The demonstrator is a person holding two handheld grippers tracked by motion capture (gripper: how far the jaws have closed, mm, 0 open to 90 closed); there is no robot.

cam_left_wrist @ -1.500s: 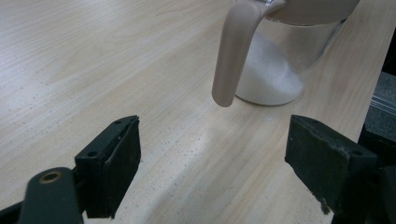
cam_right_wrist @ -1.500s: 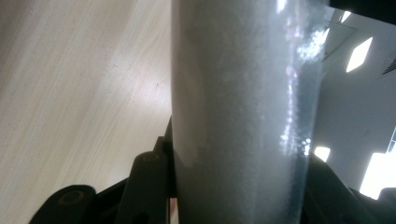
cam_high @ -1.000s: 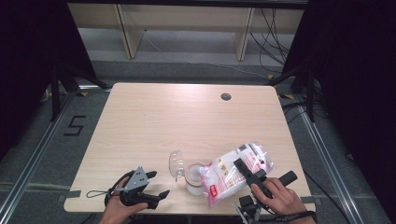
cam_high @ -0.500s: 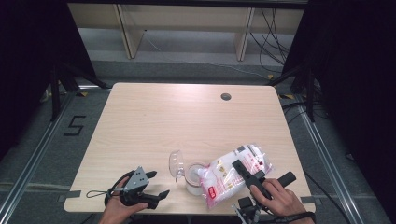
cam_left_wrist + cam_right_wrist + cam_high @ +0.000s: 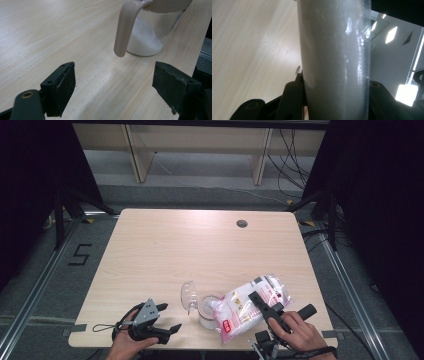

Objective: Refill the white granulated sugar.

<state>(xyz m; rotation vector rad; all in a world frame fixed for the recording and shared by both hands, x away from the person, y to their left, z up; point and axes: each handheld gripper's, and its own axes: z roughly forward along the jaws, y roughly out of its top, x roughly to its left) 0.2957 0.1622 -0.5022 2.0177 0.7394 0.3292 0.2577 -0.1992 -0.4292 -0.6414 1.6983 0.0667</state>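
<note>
From the high view, the right tool (image 5: 265,309) grips a clear bag of white powder (image 5: 250,306) with red print, tipped with its lower end over the mouth of a glass jar (image 5: 206,311) that stands near the front edge of the counter (image 5: 200,245) — the jar's hinged lid (image 5: 188,295) stands open on its left. The left tool (image 5: 167,317) rests low on the counter to the left of the jar, apart from it, its jaws wide with nothing between them. In the left gripper view, the two black jaws stand far apart over bare wood, and ahead is the jar (image 5: 152,32) with white powder settled in its bottom and a beige handle (image 5: 125,27) hanging down its side. In the right gripper view, the bag (image 5: 334,60) runs upright between the jaws — both press against its sides.
</note>
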